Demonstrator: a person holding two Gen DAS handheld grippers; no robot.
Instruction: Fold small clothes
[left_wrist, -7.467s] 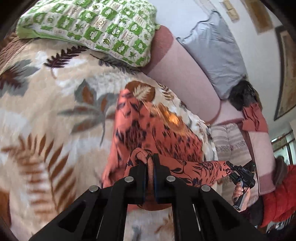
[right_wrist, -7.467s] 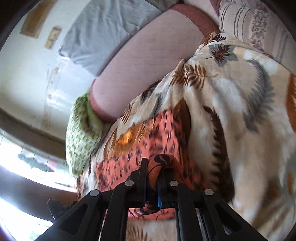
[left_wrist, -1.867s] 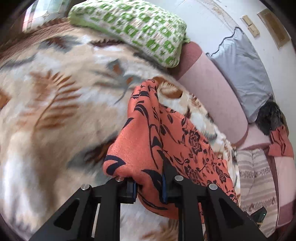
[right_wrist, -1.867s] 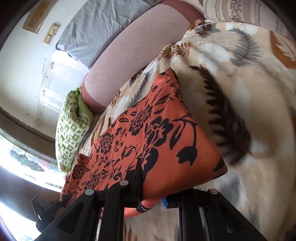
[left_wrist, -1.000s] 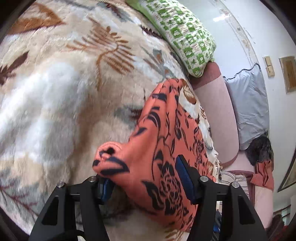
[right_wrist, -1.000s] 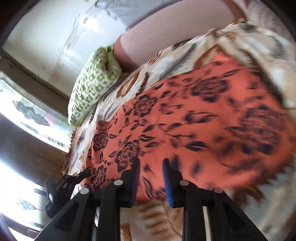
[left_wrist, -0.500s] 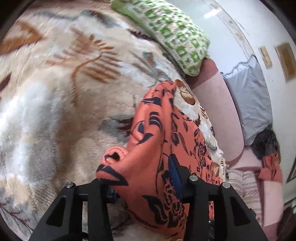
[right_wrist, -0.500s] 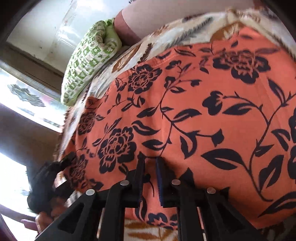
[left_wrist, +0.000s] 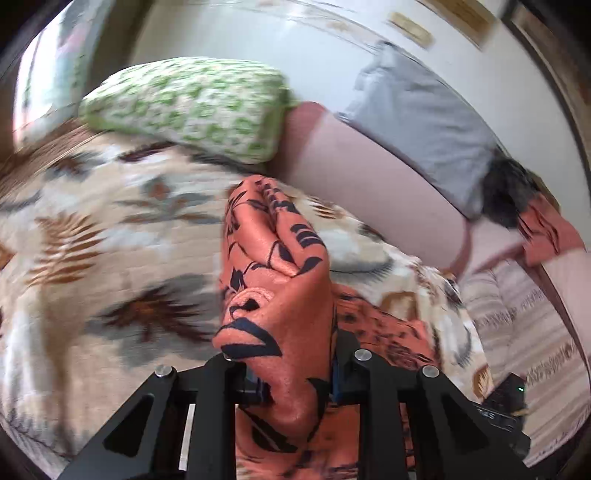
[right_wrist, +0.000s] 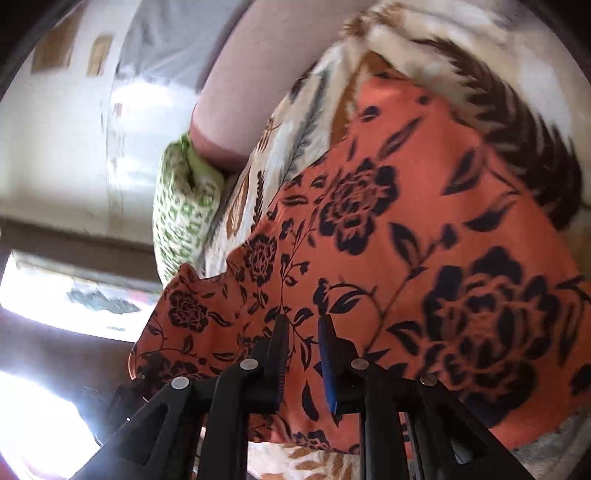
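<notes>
The orange garment with black flowers (left_wrist: 273, 280) lies on a leaf-patterned blanket (left_wrist: 110, 258). My left gripper (left_wrist: 295, 380) holds its bunched left end raised off the blanket. Its jaws are closing, and the thick fold fills the gap between the pads. In the right wrist view the garment (right_wrist: 424, 229) spreads flat, with its left corner lifted. My right gripper (right_wrist: 303, 332) sits over the middle of the near edge. Its jaws stand narrowly apart and are easing open, with cloth filling the slit. The right gripper (left_wrist: 506, 402) also shows as a black body at the lower right of the left wrist view.
A green-and-white pillow (left_wrist: 192, 103) lies at the far end of the blanket. A pink bolster (left_wrist: 369, 184) runs along the wall with a grey pillow (left_wrist: 417, 110) on it. A striped cushion (left_wrist: 517, 314) and a reddish cloth (left_wrist: 546, 232) are at the right.
My left gripper has risen with the garment's end, rolled and narrowed on it. My right gripper has slid along the near edge toward the middle, and its view has rolled.
</notes>
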